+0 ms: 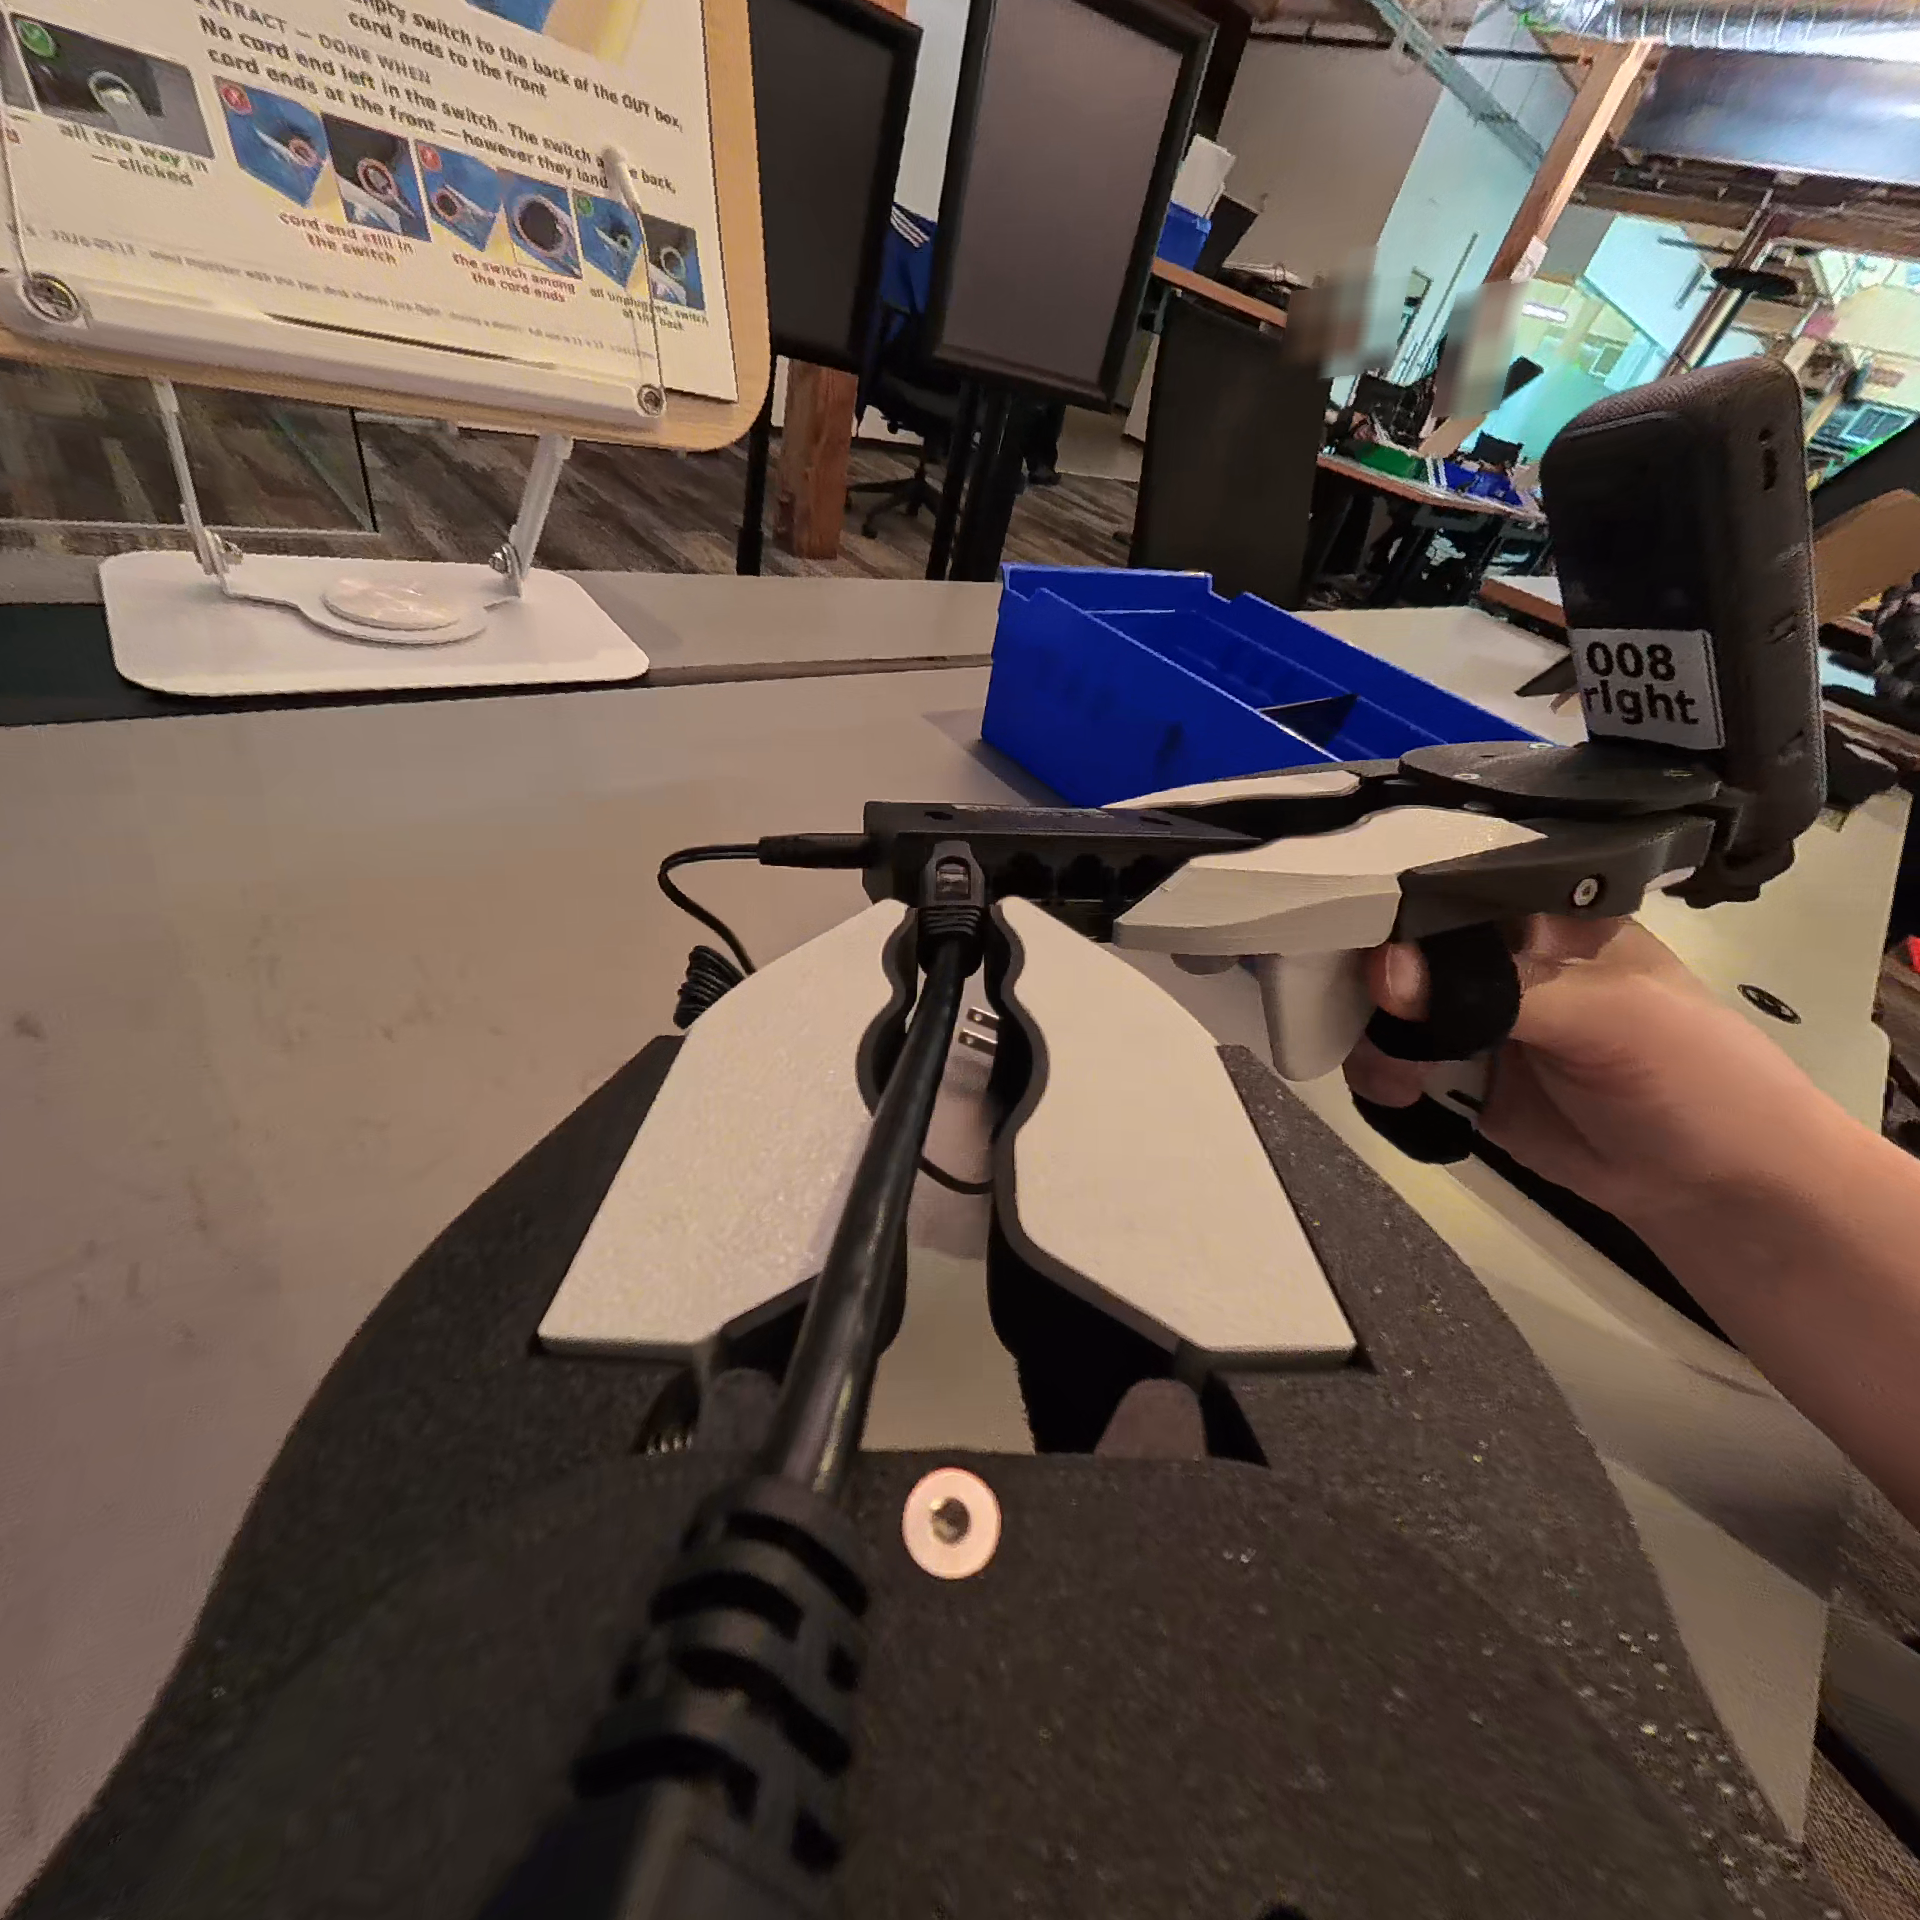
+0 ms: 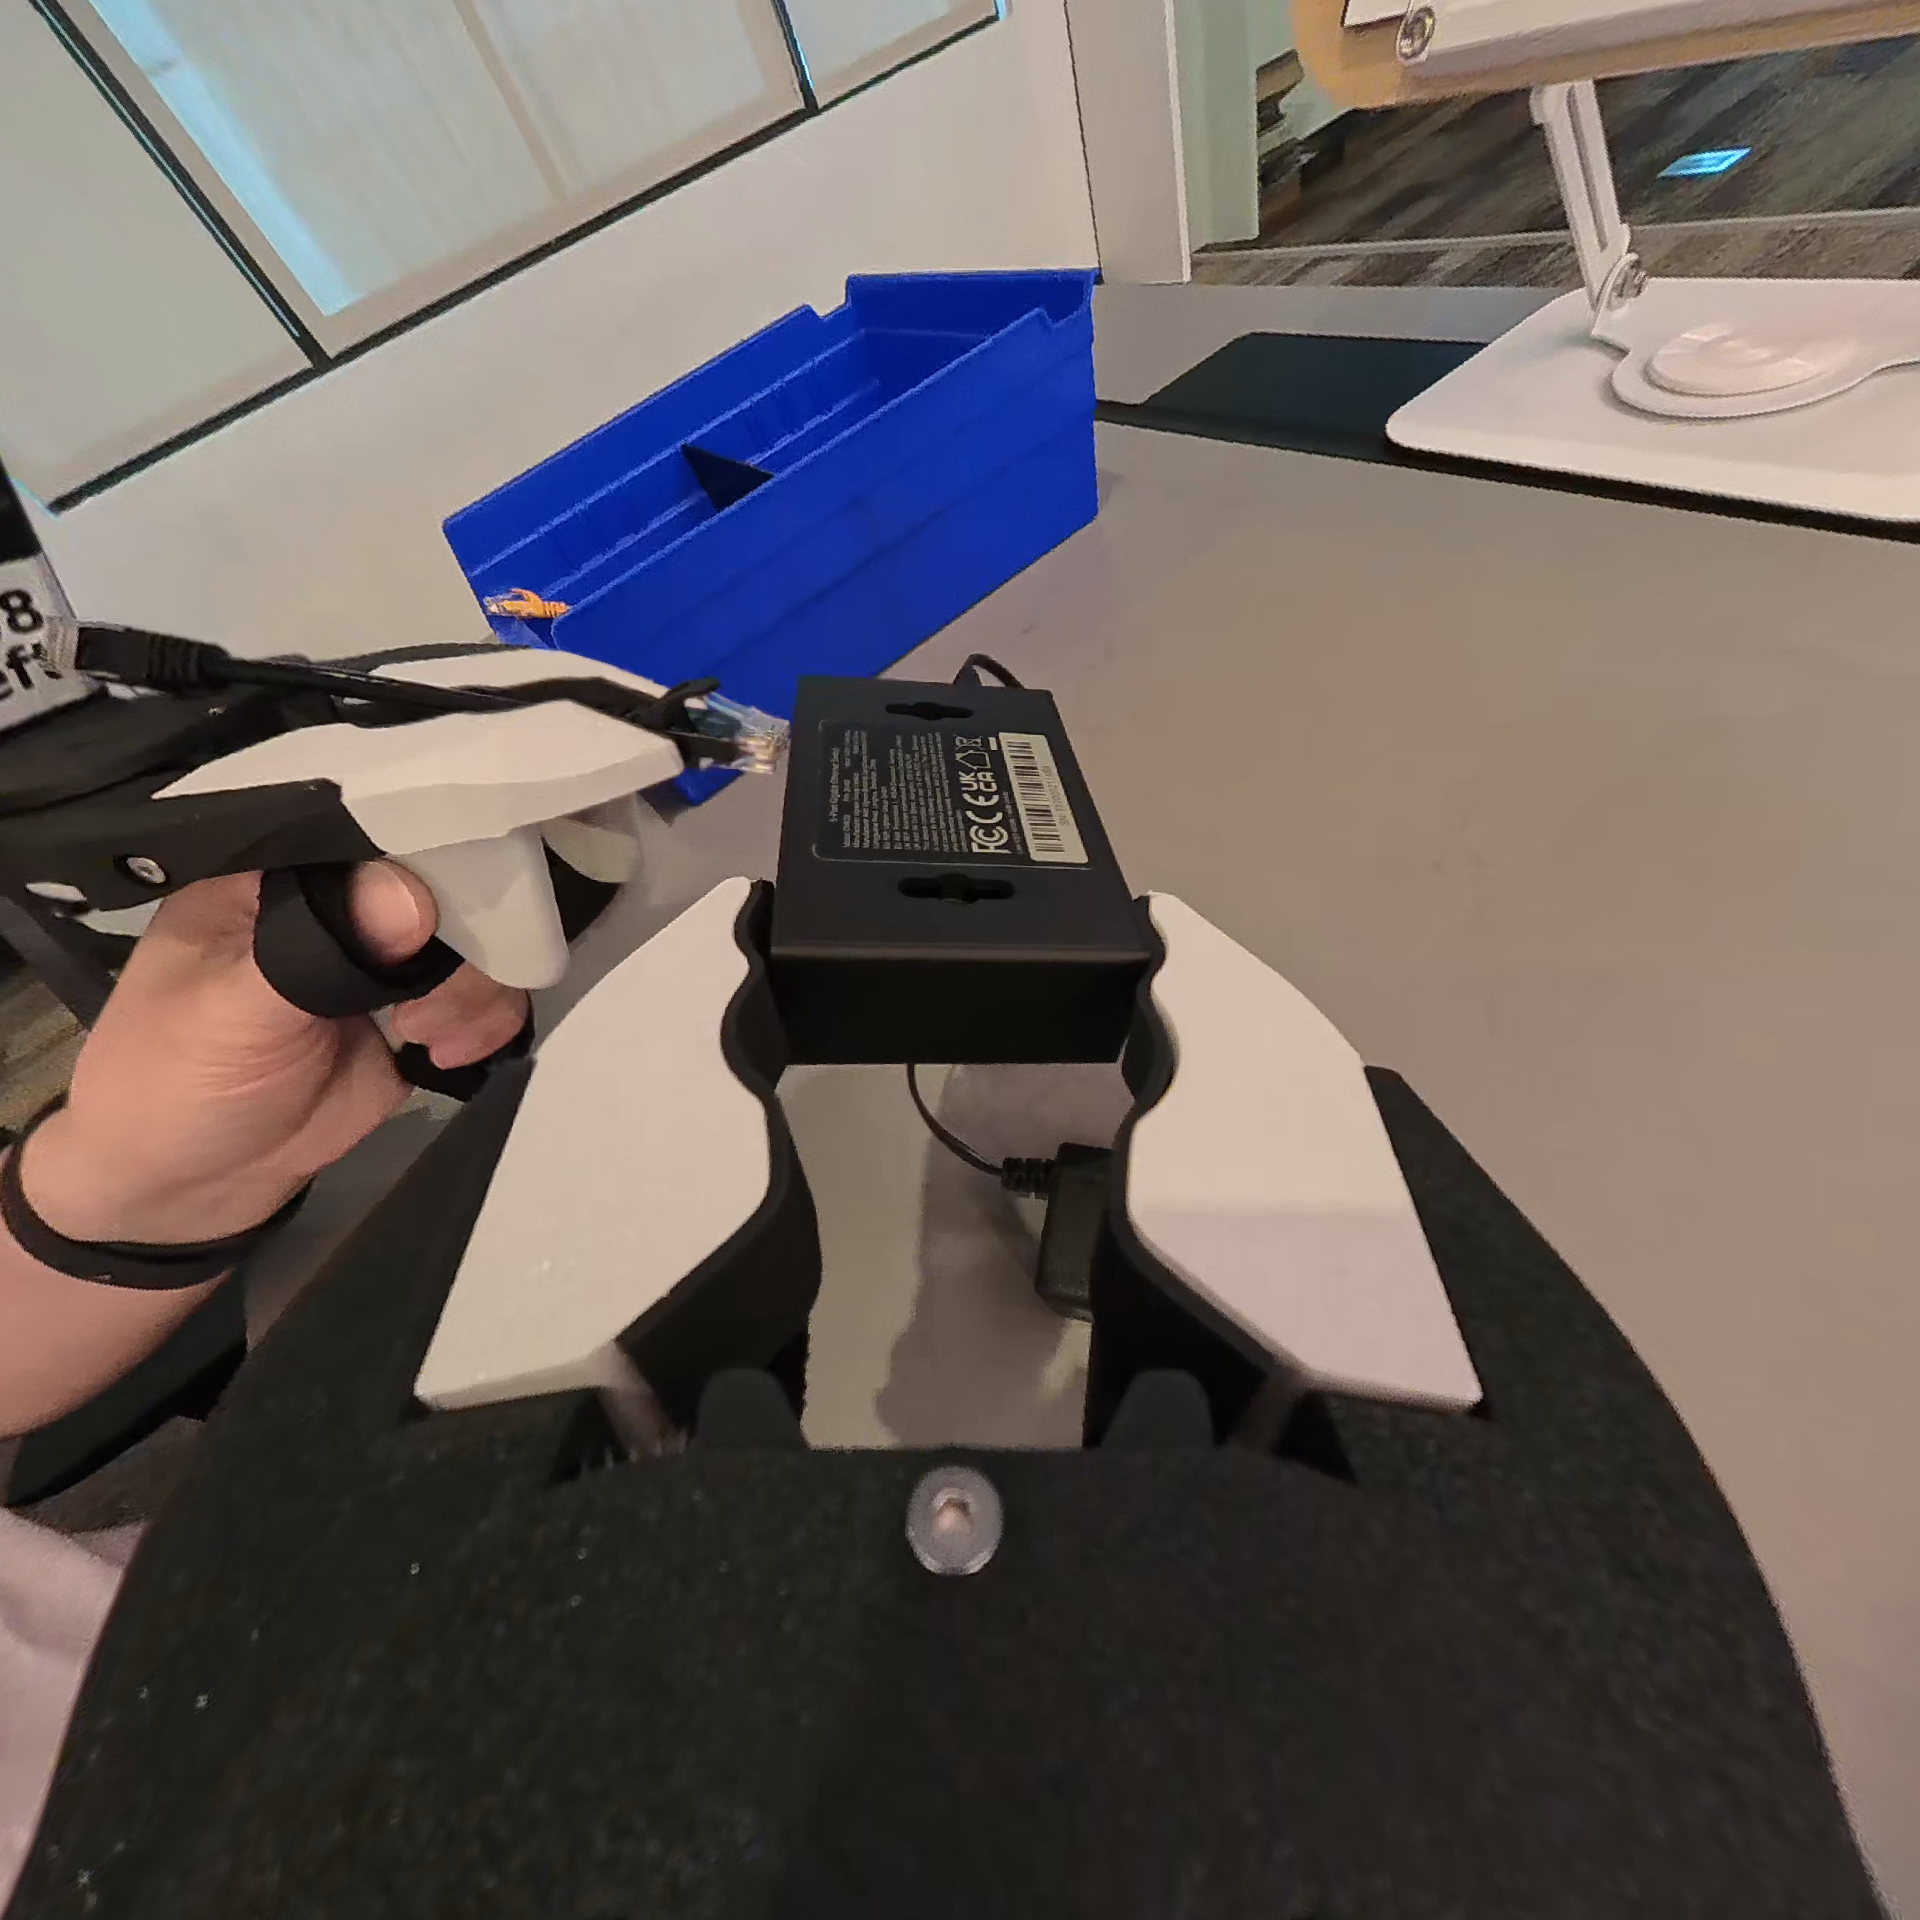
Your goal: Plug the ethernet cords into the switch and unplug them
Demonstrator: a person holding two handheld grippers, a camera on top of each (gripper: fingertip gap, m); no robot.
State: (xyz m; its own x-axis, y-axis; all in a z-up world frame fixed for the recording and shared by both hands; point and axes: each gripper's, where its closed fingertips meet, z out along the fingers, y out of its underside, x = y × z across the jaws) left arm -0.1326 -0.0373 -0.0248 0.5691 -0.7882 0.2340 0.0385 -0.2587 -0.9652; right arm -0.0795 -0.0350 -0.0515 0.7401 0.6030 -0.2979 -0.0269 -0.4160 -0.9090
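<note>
My right gripper (image 2: 951, 935) is shut on a black switch (image 2: 935, 831) and holds it above the grey table with its labelled underside up. My left gripper (image 1: 951, 925) is shut on a black ethernet cord (image 1: 894, 1195) just behind its boot. The cord's clear plug (image 2: 753, 740) sits at the switch's port side, with a small gap still showing in the right wrist view. In the left wrist view the plug (image 1: 951, 883) lines up with the leftmost port of the switch (image 1: 1039, 831). The right gripper (image 1: 1132, 857) grips the switch's right end there.
A blue bin (image 2: 831, 540) stands behind the switch, with an orange connector (image 2: 525, 603) at its near corner. The switch's thin power cord (image 1: 707, 894) trails to a black adapter (image 2: 1070, 1226) on the table. A white document stand (image 1: 364, 623) is at the far left.
</note>
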